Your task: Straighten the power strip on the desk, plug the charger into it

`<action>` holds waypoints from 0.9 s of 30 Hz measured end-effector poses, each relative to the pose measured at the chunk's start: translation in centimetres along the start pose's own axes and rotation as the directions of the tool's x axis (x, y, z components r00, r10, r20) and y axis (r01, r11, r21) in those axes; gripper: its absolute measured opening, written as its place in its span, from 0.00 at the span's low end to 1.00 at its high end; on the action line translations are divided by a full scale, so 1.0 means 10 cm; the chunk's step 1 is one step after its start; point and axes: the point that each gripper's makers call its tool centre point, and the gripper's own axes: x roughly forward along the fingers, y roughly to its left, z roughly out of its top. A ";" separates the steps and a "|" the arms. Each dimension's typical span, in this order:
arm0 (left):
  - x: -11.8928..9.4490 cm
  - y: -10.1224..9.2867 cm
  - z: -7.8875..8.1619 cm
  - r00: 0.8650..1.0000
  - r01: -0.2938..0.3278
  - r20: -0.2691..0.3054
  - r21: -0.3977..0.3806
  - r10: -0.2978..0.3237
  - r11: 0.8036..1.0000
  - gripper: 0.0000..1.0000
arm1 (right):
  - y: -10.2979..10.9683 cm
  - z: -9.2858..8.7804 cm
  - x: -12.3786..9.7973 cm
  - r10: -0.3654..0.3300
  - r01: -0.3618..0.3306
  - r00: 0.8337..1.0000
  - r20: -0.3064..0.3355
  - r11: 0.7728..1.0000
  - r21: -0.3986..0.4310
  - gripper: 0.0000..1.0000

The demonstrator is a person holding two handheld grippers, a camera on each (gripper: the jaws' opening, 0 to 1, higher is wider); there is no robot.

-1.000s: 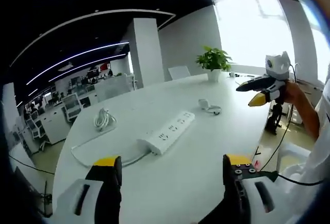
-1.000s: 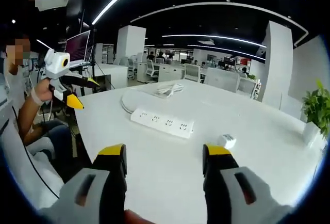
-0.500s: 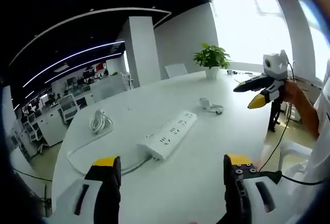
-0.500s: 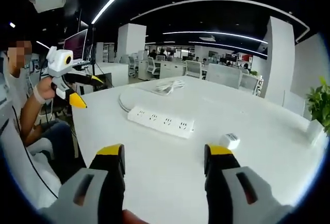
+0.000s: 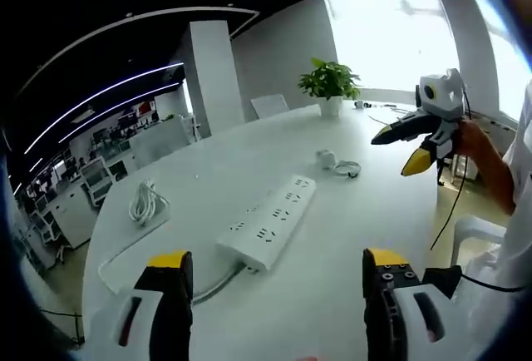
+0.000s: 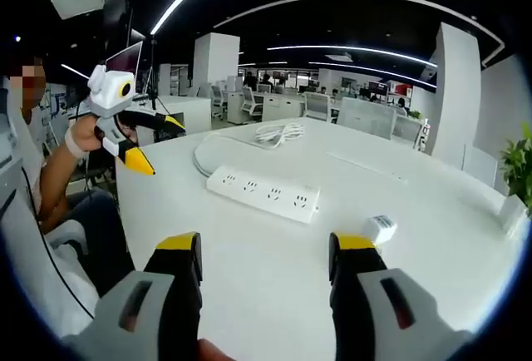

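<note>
Left gripper view: power strip lies aslant.

No text, label, brand or number can be read in either view. Any markings are too small or blurred to make out.

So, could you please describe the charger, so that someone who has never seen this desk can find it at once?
Start from the big white desk and find the long white power strip lying near its middle. Past the end of the strip that points toward the potted plant lies the charger. It is a small white cube, set apart from the strip, with a thin white cable looped beside it.
</note>
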 end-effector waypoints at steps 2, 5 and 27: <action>0.06 0.01 0.02 1.000 0.025 -0.005 0.003 -0.025 1.000 0.85 | 0.00 0.00 0.01 0.001 -0.001 1.000 0.000 1.000 0.000 0.62; 0.17 0.05 0.06 0.999 0.044 -0.011 0.029 -0.044 0.999 0.85 | -0.01 0.00 0.03 0.002 -0.002 1.000 0.001 1.000 0.004 0.62; 0.92 0.32 0.09 0.966 0.216 -0.146 -0.004 -0.214 0.976 0.87 | 0.00 -0.02 0.01 0.012 -0.013 1.000 0.014 0.999 0.053 0.62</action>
